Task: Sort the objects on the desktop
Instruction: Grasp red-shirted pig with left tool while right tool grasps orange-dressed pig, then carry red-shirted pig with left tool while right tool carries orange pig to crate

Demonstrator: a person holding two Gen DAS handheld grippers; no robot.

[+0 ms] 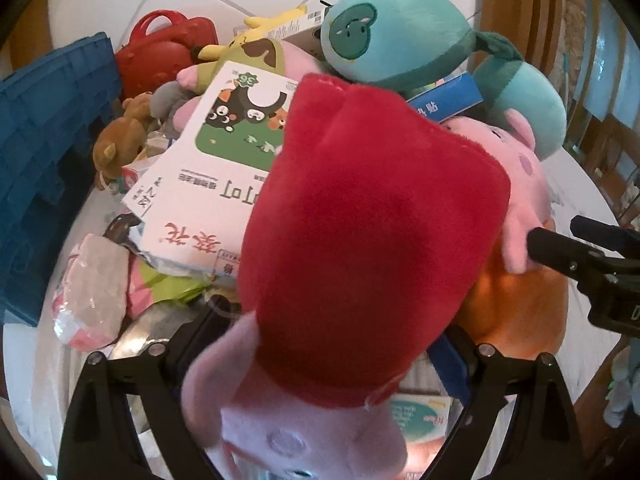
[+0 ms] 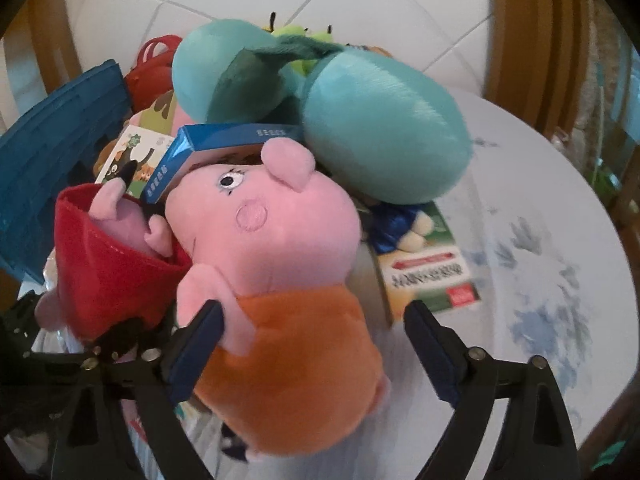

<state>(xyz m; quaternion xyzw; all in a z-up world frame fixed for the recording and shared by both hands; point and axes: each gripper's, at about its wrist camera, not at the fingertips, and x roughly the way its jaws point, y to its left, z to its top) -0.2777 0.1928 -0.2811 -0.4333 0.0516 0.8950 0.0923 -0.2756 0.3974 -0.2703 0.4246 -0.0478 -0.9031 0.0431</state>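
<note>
A pink pig plush in a red dress [image 1: 360, 216] lies on top of the pile, filling the left wrist view. My left gripper [image 1: 324, 332] is open, its fingers on either side of the plush's lower body. A second pig plush in an orange dress [image 2: 288, 344] lies beside it. My right gripper [image 2: 314, 308] stands open around that one: the left pad [image 2: 200, 344] touches the pig's arm and the right pad [image 2: 432, 352] is clear of it. The right gripper [image 1: 580, 256] also shows at the right edge of the left wrist view.
A teal two-ball plush [image 1: 400, 36] tops the heap, above a slim blue box [image 1: 448, 100]. A white cartoon-printed box [image 1: 224, 152], a brown bear plush [image 1: 120, 140] and a red bag [image 1: 160, 48] lie left. A blue crate [image 1: 44, 160] stands far left. The white table [image 2: 540, 240] shows bare at right.
</note>
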